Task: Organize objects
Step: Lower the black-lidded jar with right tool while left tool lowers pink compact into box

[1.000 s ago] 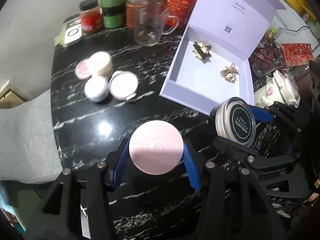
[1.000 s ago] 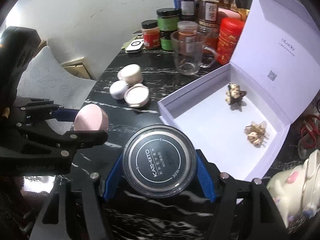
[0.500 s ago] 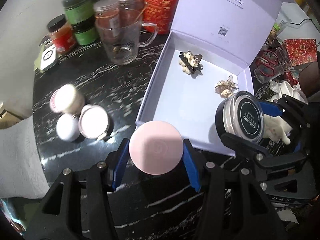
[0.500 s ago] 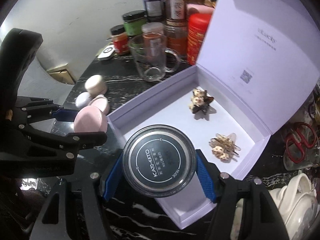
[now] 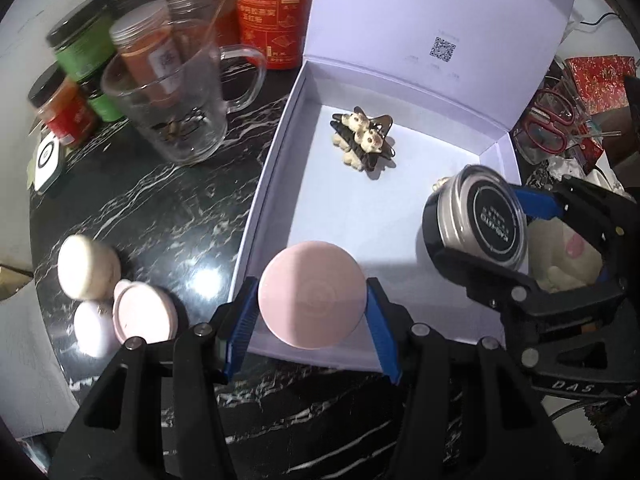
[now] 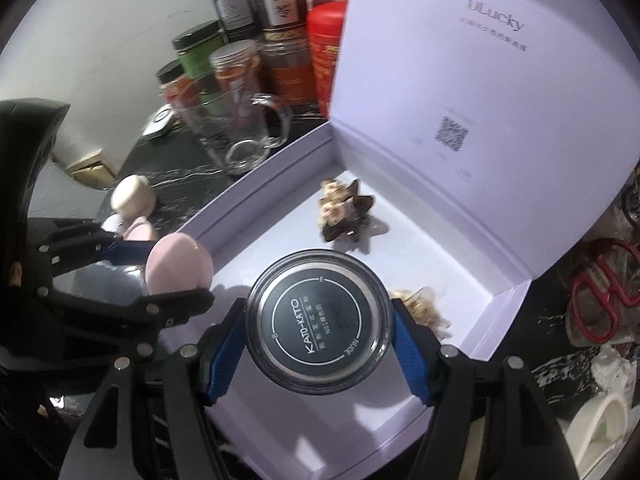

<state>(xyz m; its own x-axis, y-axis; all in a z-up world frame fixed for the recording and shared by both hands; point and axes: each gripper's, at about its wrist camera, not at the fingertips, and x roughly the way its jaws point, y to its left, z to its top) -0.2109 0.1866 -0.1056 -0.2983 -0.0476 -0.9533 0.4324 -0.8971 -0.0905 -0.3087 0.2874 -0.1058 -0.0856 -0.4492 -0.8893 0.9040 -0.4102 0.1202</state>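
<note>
The left gripper [image 5: 312, 312] has its jaws clenched on a round pink case [image 5: 312, 294], held by its rim at bottom centre of the left view, over the near wall of the open white box [image 5: 276, 184]. The right gripper [image 6: 318, 328] has its jaws clamped on a round black-lidded tin [image 6: 318, 322], low in the middle of the right view and hanging over the box floor.

The pink case looks like smooth, hard plastic: light, stiff, and likely slippery at its rounded edge, so the grip across its widest part, as now, seems the safest. Squeezing off-centre could pop it out sideways. The tin appears to have a metal wall and a clear or glossy top; I judge it a little heavier and rigid, well suited to a hold on its straight side wall rather than the lid.

Two hair clips already lie in the box: a dark one [image 5: 362, 138] in the middle of the left view and a pale one [image 6: 420, 306] just right of the tin in the right view. They look small and delicate, so set-downs should land on bare floor.

Three more small round cases [image 5: 116, 292] sit on the black marble bench [image 5: 168, 208] at lower left of the left view, touching one another.
</note>
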